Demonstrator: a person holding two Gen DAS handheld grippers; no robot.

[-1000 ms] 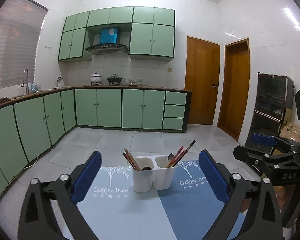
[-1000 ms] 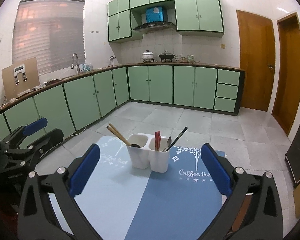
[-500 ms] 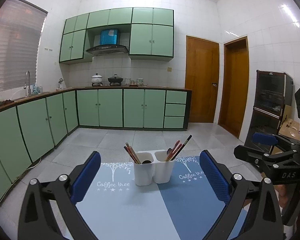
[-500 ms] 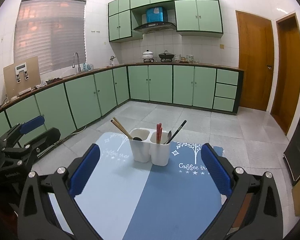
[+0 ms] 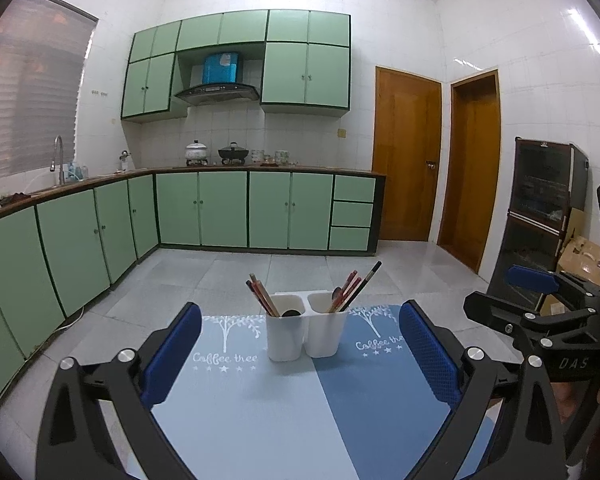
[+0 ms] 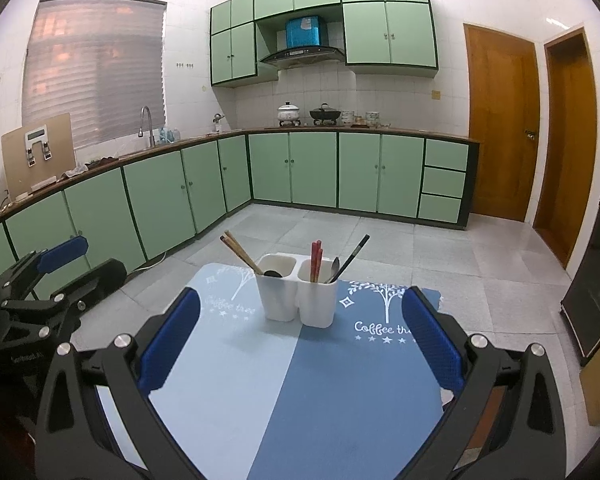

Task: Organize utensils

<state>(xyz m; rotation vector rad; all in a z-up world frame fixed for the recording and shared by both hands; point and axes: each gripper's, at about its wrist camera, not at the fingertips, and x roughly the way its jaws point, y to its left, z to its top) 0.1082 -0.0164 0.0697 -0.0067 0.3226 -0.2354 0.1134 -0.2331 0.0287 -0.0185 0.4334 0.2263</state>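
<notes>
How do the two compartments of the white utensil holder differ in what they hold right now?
The left compartment of the white plastic utensil holder holds brown wooden chopsticks leaning left and a dark spoon. The right compartment holds red chopsticks standing nearly upright, a black chopstick leaning right and a metal spoon. Both are white and joined.

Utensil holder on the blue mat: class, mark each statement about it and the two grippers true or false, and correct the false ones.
1. The white utensil holder has two compartments. True.
2. The left gripper is shut on a chopstick. False: its fingers are apart and hold nothing.
3. The red chopsticks stand in the holder's right compartment in the right wrist view. True.
4. The holder lies tipped over on the blue mat. False: it stands upright.
5. The right gripper is open. True.
</notes>
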